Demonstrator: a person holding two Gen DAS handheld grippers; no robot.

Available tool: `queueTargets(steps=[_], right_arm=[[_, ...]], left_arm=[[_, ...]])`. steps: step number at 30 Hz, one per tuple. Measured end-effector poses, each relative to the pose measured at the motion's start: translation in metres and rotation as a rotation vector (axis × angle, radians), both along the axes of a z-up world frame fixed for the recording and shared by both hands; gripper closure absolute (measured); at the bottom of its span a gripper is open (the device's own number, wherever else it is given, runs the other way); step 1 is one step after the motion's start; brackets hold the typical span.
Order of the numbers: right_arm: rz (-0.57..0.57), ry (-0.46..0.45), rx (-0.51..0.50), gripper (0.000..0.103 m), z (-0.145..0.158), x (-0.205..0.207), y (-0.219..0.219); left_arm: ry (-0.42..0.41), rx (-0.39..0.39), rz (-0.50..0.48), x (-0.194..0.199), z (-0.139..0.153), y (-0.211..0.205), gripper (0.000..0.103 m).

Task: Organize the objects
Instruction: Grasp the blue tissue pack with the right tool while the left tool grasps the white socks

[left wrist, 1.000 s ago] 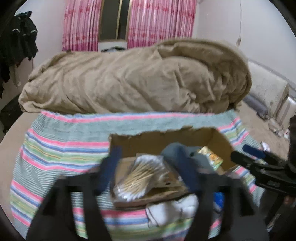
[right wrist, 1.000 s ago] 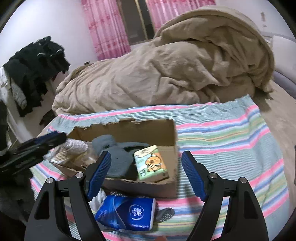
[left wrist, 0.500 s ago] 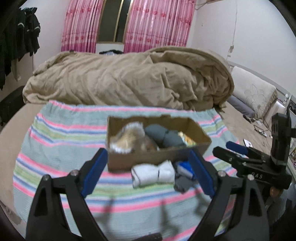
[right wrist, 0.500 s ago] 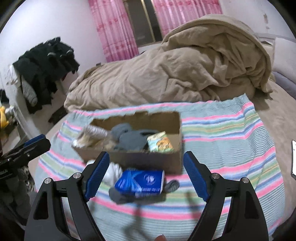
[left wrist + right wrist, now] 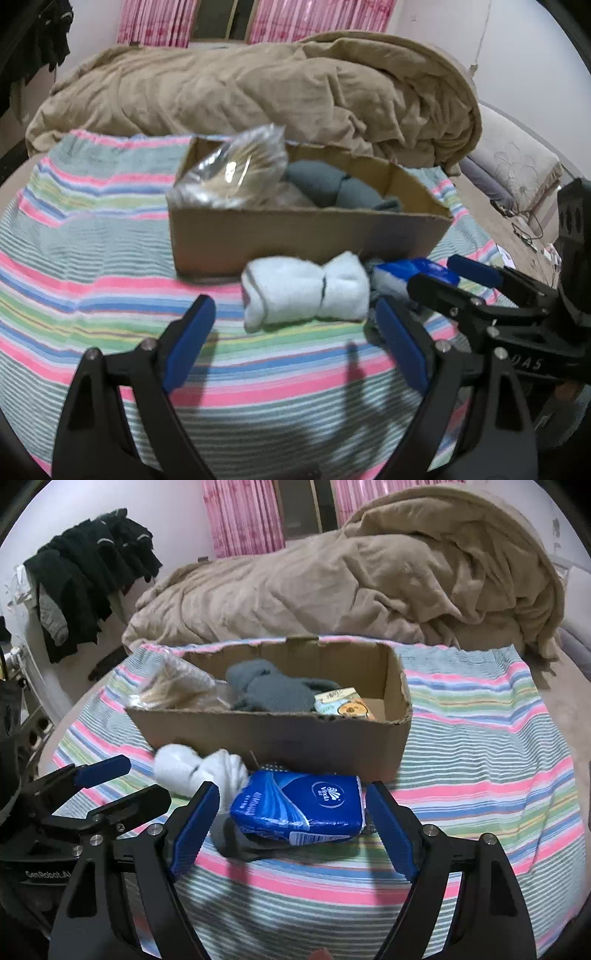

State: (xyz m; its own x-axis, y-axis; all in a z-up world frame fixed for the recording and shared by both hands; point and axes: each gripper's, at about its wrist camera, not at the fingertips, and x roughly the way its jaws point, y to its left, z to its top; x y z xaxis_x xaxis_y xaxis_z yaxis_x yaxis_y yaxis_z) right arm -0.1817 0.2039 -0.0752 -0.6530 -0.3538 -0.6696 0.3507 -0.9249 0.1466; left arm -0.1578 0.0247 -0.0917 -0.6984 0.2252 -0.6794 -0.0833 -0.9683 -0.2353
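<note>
Item: blue tissue pack [image 5: 299, 808], near cardboard box [image 5: 273, 734]. My right tongs [image 5: 291, 827] gape empty astride it; left tongs [image 5: 295, 343] likewise empty. Close squarely, gently.

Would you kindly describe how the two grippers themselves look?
Both the left gripper and right gripper have black angular frames with triangular cutouts, silver screws and flat blue pads. White lettering, "GenRobot.AI", marks the left body in the right wrist view. No cables or sleeves show.

The left gripper [image 5: 297, 345] now sits low before the white sock roll [image 5: 304, 290], no longer over the cardboard box [image 5: 295, 236]. The right gripper [image 5: 291, 823] now brackets the blue tissue pack [image 5: 299, 806] at 12 o'clock.
</note>
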Motion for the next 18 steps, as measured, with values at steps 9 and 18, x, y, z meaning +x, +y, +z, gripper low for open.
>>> queueTargets(steps=[9, 18], right_arm=[[0.012, -0.048, 0.025, 0.026, -0.019, -0.009, 0.000], [-0.008, -0.021, 0.019, 0.028, -0.012, -0.003, 0.025]], left_arm=[[-0.001, 0.017, -0.065, -0.016, -0.006, 0.011, 0.010], [-0.070, -0.091, -0.052, -0.041, -0.030, 0.028, 0.008]])
